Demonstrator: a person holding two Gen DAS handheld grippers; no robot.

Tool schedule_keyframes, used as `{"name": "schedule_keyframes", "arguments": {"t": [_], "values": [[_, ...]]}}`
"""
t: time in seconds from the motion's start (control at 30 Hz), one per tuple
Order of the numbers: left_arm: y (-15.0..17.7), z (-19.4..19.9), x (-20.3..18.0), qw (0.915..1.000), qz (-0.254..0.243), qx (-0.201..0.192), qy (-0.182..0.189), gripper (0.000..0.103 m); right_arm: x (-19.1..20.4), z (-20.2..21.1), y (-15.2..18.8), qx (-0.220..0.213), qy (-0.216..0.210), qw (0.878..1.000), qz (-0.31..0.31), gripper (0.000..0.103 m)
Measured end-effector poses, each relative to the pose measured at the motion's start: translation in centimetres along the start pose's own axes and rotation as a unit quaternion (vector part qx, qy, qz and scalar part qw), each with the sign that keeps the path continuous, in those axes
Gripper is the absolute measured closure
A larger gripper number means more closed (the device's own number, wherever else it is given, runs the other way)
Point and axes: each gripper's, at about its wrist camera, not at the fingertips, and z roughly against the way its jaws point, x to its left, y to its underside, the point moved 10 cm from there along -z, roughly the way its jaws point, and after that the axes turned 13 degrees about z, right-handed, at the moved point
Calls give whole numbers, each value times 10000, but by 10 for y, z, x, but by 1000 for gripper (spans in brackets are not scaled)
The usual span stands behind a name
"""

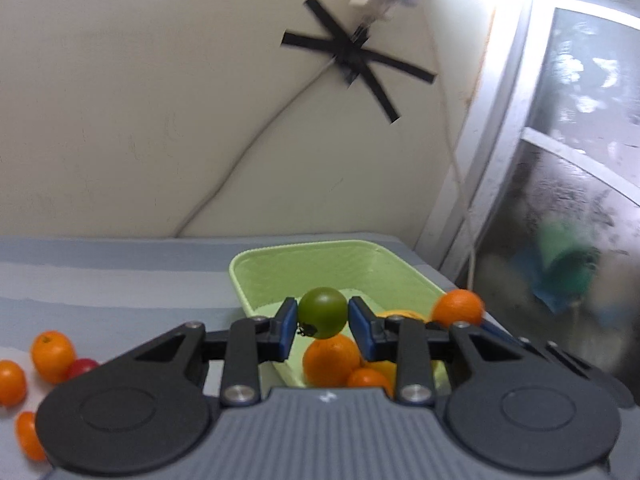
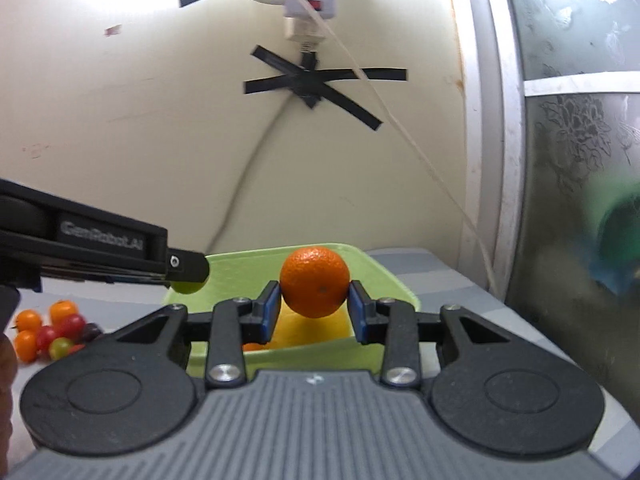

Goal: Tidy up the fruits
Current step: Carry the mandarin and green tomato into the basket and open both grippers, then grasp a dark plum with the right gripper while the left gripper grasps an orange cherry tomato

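1. Now your left gripper [image 1: 322, 330] pinches a green tomato [image 1: 323, 313] above the tray [image 1: 256, 264]; your right gripper [image 2: 313, 312] clamps an orange [image 2: 314, 282] over it too.
2. You seem mid-drop: spread each pair of jaws over bare tray floor.
3. Loose fruit [image 2: 48, 334] waits on the table to the left.

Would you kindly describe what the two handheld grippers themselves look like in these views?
Both look alike: the left gripper and right gripper have a grey ribbed body with a small white mark, two round black discs, and black linkage arms with silver screws ending in blue-padded fingers. Seen from the right wrist view, the left gripper's black side bears blurred white lettering. No cables or sleeves show.
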Motion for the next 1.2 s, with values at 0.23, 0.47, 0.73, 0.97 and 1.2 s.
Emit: {"name": "schedule_keyframes", "arguments": {"t": [0.23,0.47,0.73,0.97,1.2], "values": [[11,-17,-1,9995,90,191,-214,72,-28,-19,8,277,62,9979,-581,61],[-7,16,14,9991,389,-132,-129,72,-27,-11,5,45,88,9981,-604,45],[-21,117,132,9870,955,-901,-925,72,-14,23,-12,-818,-4,9961,-329,67],[-2,155,228,9730,1683,-680,-1425,67,57,58,-24,-820,-1548,9845,-70,66],[-10,130,226,9759,1836,-526,-1057,39,137,39,10,429,-2154,9718,858,66]]}}
